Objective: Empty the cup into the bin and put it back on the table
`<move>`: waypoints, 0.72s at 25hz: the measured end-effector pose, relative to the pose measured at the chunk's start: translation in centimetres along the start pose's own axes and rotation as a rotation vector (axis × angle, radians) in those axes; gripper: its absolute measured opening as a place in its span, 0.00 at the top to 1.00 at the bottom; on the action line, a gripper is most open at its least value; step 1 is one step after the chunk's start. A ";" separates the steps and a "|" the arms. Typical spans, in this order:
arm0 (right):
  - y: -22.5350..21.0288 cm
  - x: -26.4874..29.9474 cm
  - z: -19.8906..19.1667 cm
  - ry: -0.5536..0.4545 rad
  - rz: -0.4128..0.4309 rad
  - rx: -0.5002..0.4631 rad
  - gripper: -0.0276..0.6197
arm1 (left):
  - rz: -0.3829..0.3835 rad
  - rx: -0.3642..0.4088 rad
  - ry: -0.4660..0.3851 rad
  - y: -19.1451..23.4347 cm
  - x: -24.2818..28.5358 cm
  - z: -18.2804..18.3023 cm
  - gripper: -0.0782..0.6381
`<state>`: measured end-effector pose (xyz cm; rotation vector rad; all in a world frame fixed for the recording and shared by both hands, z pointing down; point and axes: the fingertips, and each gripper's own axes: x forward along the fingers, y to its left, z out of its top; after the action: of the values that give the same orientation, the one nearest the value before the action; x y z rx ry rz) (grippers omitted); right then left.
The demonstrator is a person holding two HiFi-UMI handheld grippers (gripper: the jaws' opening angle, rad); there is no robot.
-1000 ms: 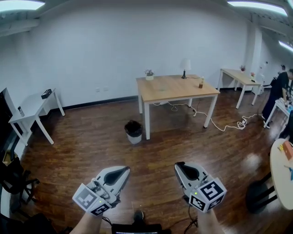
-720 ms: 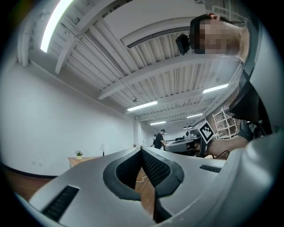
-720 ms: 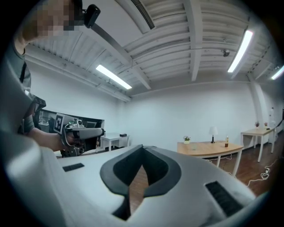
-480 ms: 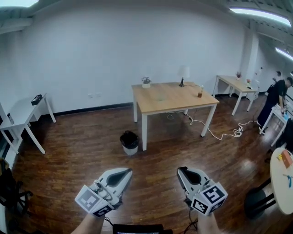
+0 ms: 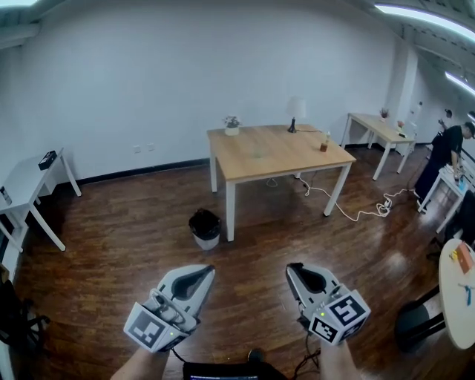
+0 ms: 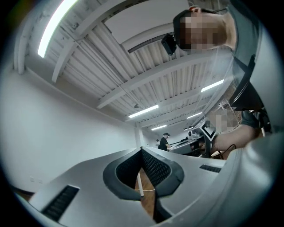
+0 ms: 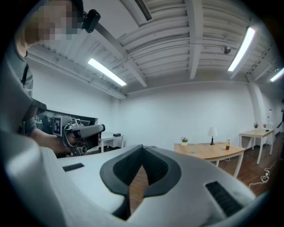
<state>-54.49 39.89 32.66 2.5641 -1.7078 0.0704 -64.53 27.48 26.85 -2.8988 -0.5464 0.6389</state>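
Left tool (image 5: 206,272) and right tool (image 5: 294,268), both closed, empty, hang over dark plank floor (image 5: 119,245); the wooden surface (image 5: 276,152) stands ahead, black bin (image 5: 205,227) beside its leg

Two grippers, left gripper (image 5: 208,269) and right gripper (image 5: 291,266), two wooden-topped tables, near table (image 5: 289,160) and far table (image 5: 371,122), one bin (image 5: 205,227), one lamp (image 5: 296,111), one bottle (image 5: 324,141), one cup (image 5: 257,154).

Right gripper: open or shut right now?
Shut: the right gripper has its jaw tips touching, nothing between them.

sparse office-like lab: wooden table (image 5: 260,159), white desk (image 5: 26,174), strip lights (image 5: 419,13).
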 end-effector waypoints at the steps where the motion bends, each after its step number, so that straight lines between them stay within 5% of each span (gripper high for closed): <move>1: -0.5 0.6 0.1 0.000 -0.001 0.002 0.96 | -0.007 0.024 -0.031 0.3 0.5 0.3 0.89; 6: -3.4 3.8 0.0 0.003 0.012 0.021 0.96 | -0.043 0.221 -0.137 1.0 3.3 0.6 0.89; 18: -15.5 10.7 1.2 -0.037 0.055 0.010 0.96 | 0.007 0.302 -0.152 7.3 16.0 -3.5 0.89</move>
<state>-36.08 35.86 31.88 2.5410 -1.7960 0.0338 -47.19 26.47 22.49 -2.5855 -0.4151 0.8654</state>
